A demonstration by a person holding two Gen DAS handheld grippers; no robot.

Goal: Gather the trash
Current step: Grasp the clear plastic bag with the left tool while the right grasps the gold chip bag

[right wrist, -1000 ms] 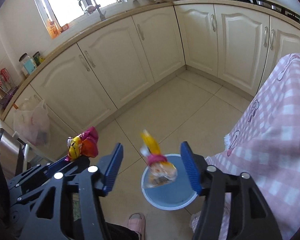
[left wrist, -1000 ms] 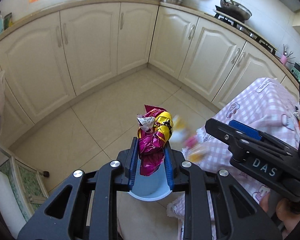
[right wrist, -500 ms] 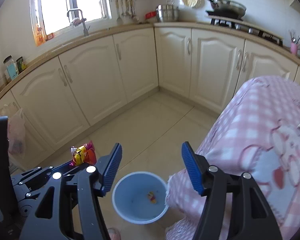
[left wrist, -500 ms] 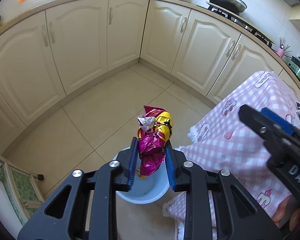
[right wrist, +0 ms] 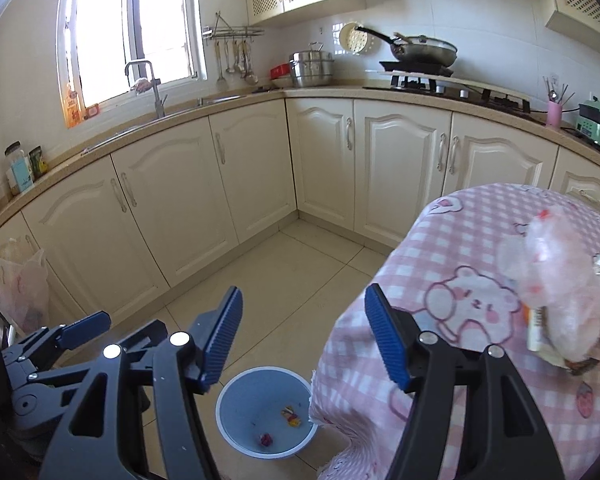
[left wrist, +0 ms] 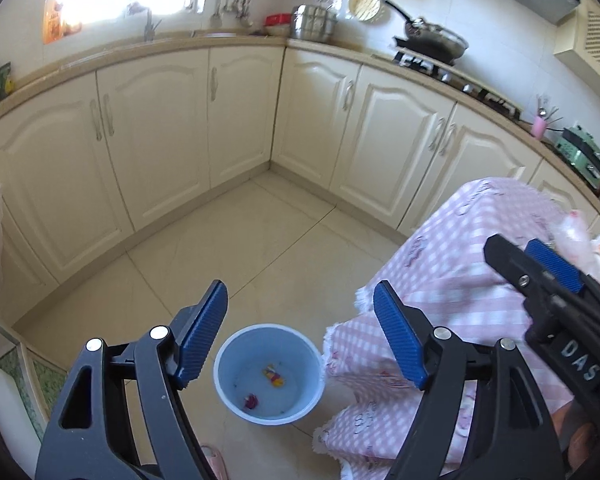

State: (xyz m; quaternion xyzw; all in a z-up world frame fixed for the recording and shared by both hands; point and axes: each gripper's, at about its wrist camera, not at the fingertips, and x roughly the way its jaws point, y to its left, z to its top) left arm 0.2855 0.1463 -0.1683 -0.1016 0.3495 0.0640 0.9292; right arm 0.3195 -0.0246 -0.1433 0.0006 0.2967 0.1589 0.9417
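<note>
**Both grippers empty above the bin**

The left gripper (left wrist: 300,332) hangs with jaws spread, grasping nothing; the right gripper (right wrist: 304,332) is likewise spread and empty; below them the blue bin (left wrist: 269,374) stands on the floor, just beside the pink checked cloth (right wrist: 476,280); two wrappers (right wrist: 291,416) lie inside it; farther off, crumpled trash (right wrist: 556,276) rests on the cloth; cabinets (left wrist: 236,120) line the back.

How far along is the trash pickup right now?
Done: two wrappers, a yellow one and a magenta one, lie in the blue bin. In hand: nothing; the left gripper and right gripper are both open and empty. Left: a crumpled clear bag and other litter on the pink table.
</note>
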